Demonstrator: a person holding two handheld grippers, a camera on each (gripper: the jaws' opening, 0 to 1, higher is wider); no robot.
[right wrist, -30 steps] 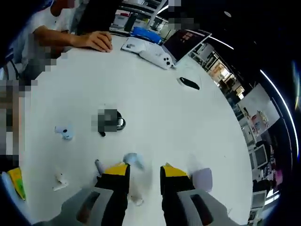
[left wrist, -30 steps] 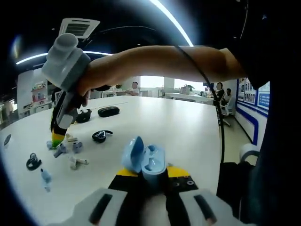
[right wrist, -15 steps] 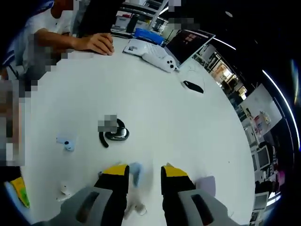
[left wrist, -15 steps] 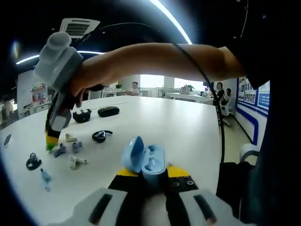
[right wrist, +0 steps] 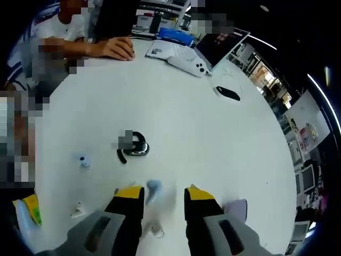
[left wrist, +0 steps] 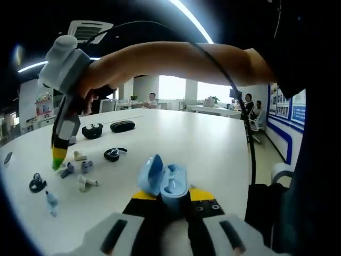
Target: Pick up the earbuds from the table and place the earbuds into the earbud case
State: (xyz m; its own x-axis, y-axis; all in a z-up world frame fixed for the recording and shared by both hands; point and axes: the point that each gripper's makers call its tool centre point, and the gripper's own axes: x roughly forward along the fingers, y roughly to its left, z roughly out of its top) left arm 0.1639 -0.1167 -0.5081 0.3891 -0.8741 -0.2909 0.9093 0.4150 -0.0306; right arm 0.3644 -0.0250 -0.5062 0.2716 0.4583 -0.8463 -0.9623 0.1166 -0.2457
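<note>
A wide white worktop (left wrist: 176, 133) is seen in an office lit by long ceiling strips, with people seated at its far side. In the left gripper view, the left tool (left wrist: 171, 198) is pinched on a pale blue earbud case (left wrist: 165, 181), which is held upright with its lid swung open to the left. Beyond it, the right tool (left wrist: 56, 159) is carried by a hand (left wrist: 98, 80) above a loose scatter of earbuds (left wrist: 74, 169) on the worktop; its yellow tips appear to be just above them, though whether they touch cannot be told. A black ear-hook earphone (left wrist: 114, 153) lies near the scatter, and a dark case (left wrist: 122, 126) lies farther back.

In the right gripper view, the right tool (right wrist: 162, 198) is spread apart, and a pale blue earbud (right wrist: 153, 188) is seen between its jaws, lying on the worktop. A second blue earbud (right wrist: 83, 160) lies well to the left, and a laptop (right wrist: 224, 42) stands at the far edge.
</note>
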